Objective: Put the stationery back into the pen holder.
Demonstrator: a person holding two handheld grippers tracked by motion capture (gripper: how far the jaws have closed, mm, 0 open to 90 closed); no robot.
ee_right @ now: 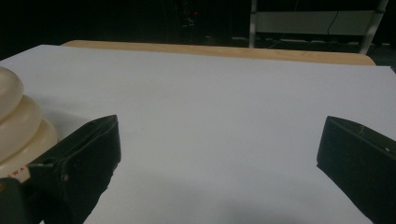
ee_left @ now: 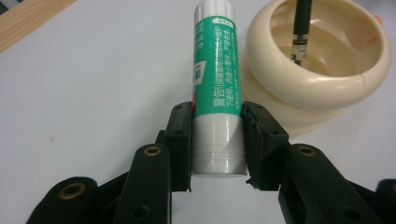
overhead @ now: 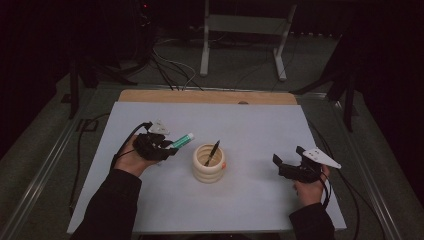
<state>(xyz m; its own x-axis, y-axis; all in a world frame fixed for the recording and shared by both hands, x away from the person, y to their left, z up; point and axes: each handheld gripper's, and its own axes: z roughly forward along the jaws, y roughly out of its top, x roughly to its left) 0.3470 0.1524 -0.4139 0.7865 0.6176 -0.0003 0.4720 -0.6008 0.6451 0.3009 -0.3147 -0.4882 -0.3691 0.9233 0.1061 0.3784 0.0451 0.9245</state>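
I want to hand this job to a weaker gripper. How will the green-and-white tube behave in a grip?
The tube looks like a rigid, smooth plastic cylinder, so it probably won't bend, but it could slip lengthwise between the left gripper's fingers. It seems small and likely light. Being round, it would probably roll if laid on the table rather than dropped into the cream holder.

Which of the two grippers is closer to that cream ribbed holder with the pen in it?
Left. The left gripper, clamped on a green glue stick, sits just left of the cream holder. The right gripper waits open, farther off to its right.
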